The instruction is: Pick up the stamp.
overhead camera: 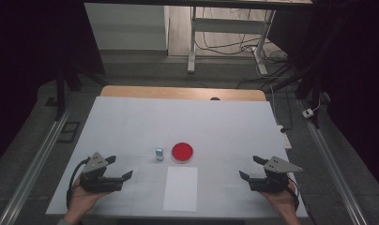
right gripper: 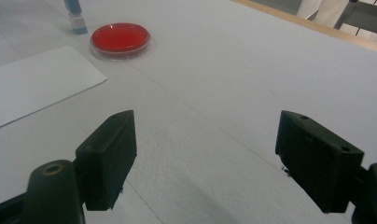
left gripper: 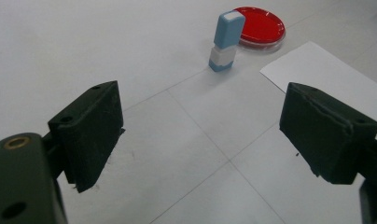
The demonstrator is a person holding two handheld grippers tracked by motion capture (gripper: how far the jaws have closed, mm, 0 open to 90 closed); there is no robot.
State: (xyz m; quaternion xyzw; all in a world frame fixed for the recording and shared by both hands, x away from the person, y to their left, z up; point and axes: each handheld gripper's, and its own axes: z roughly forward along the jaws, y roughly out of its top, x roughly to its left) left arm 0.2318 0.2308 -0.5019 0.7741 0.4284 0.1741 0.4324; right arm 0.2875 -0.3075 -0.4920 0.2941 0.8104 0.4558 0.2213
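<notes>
Zero contact so far: both grippers sat at the near edge of the table [overhead camera: 131,117], left gripper [overhead camera: 120,167] and right gripper [overhead camera: 250,168] each with jaws spread wide and nothing between them. Small blue-and-white stamp-like block [left gripper: 226,41] stood upright mid-table, just beside the red dish [left gripper: 263,25]; white paper sheet [overhead camera: 180,188] lay nearer, between the grippers. Judged: nothing picked, moved or marked yet, so all the work was left.
</notes>
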